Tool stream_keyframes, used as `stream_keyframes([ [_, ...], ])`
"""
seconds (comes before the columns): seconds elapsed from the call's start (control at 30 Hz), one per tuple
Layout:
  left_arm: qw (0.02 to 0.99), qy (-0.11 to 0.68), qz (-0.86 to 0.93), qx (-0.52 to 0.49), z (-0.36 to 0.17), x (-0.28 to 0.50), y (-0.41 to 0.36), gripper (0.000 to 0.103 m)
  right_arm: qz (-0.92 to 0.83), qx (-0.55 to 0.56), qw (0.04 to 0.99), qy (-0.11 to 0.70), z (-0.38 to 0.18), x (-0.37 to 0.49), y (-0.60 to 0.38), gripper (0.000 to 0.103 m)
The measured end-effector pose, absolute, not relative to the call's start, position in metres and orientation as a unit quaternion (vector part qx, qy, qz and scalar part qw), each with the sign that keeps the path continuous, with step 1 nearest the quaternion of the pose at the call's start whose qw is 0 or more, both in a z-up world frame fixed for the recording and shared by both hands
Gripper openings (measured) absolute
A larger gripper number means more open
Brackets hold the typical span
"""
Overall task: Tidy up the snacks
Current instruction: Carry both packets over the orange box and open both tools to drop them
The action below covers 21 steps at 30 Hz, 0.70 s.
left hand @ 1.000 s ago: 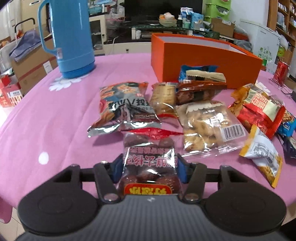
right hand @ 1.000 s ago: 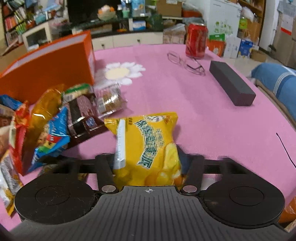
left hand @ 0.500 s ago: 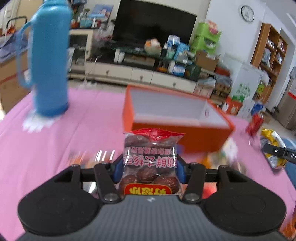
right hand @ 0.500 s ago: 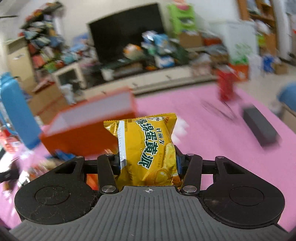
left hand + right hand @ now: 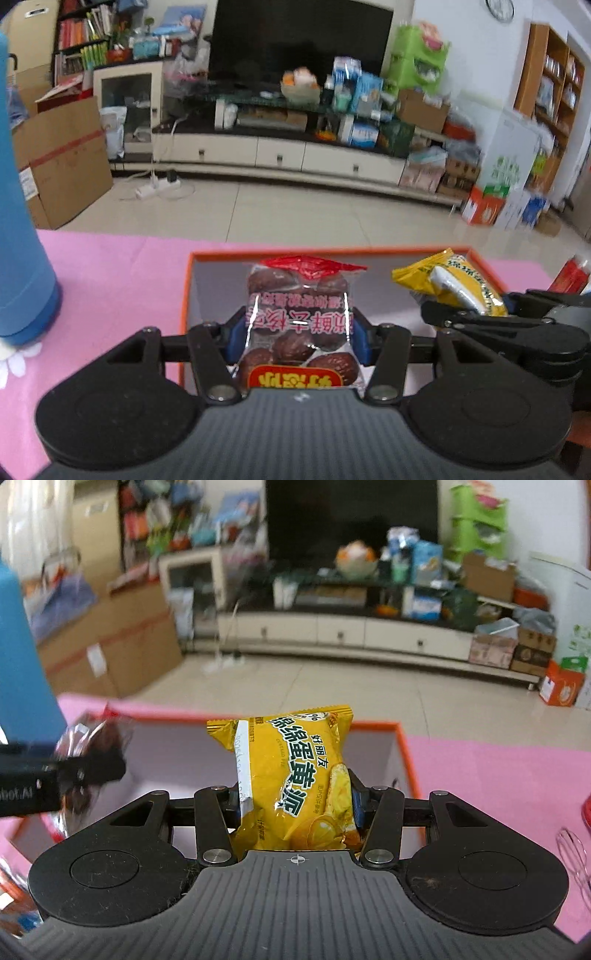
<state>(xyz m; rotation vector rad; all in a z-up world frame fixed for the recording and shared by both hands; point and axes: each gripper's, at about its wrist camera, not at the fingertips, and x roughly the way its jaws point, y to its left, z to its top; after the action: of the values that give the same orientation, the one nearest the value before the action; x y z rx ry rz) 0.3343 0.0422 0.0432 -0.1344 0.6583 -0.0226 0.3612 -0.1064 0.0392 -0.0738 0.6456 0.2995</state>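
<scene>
My left gripper (image 5: 297, 334) is shut on a clear pack of brown dates (image 5: 299, 325) with a red seal. It hangs over the open orange box (image 5: 186, 295), whose inside is white. To its right the right gripper (image 5: 476, 314) comes into the left wrist view with a yellow pie pack (image 5: 454, 284). In the right wrist view, my right gripper (image 5: 295, 797) is shut on that yellow pie pack (image 5: 295, 771), also above the orange box (image 5: 406, 753). The left gripper (image 5: 88, 771) with the dates pack (image 5: 88, 734) shows blurred at the left.
A tall blue thermos (image 5: 22, 236) stands on the pink tablecloth (image 5: 110, 273) left of the box. A red can (image 5: 570, 277) is at the far right, and glasses (image 5: 576, 853) lie on the cloth. Beyond the table edge are the floor and a TV cabinet.
Both grippers have lifted their packs off the table and carried them forward over the orange box. The snack pile has dropped out of view, and the two grippers have come side by side.
</scene>
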Motion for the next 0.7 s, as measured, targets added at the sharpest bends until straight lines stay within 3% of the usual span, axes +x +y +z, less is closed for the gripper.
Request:
stream_keyframes([
  [0.23, 0.948, 0.316, -0.015, 0.029, 0.028, 0.321, 0.034, 0.065, 0.149, -0.065, 0.905, 0.393, 0.007, 0.359, -0.096, 0.035],
  [0.53, 0.946, 0.318, -0.023, 0.066, 0.032, 0.318, 0.036, 0.066, 0.145, 0.007, 0.892, 0.428, 0.005, 0.322, -0.108, 0.042],
  [0.67, 0.966, 0.255, -0.017, 0.027, 0.065, 0.278, 0.044, 0.07, 0.123, 0.012, 0.927, 0.353, 0.036, 0.306, -0.113, 0.042],
  [0.7, 0.969, 0.246, -0.022, 0.009, 0.073, 0.266, 0.048, 0.078, 0.13, 0.033, 0.935, 0.328, 0.049, 0.299, -0.12, 0.044],
])
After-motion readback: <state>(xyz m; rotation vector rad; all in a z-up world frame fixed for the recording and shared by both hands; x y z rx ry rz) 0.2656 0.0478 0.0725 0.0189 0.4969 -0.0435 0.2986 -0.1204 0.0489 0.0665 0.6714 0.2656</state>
